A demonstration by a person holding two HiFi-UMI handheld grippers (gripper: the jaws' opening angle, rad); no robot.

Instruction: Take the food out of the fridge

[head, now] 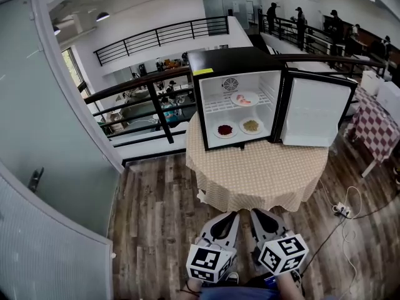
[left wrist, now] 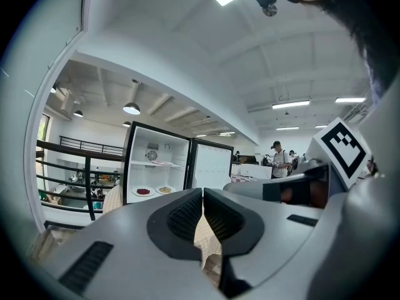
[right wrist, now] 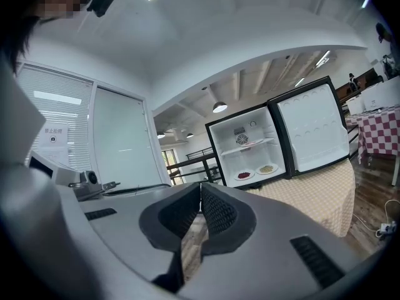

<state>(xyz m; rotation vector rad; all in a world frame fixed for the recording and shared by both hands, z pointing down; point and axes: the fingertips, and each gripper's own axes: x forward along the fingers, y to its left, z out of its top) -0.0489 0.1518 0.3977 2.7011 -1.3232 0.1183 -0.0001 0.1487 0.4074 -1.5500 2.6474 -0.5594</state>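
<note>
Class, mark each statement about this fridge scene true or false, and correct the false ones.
1. The fridge has its door open. True.
2. The fridge stands on the wooden floor. False: it stands on a round table covered with a checked cloth.
3. Three plates of food are in the fridge. True: a plate on the shelf, with a plate of red food and a plate of yellowish food below.
4. The left claw holds a plate. False: it is shut and empty.
5. The right claw is wide open. False: it is shut, holding nothing.
</note>
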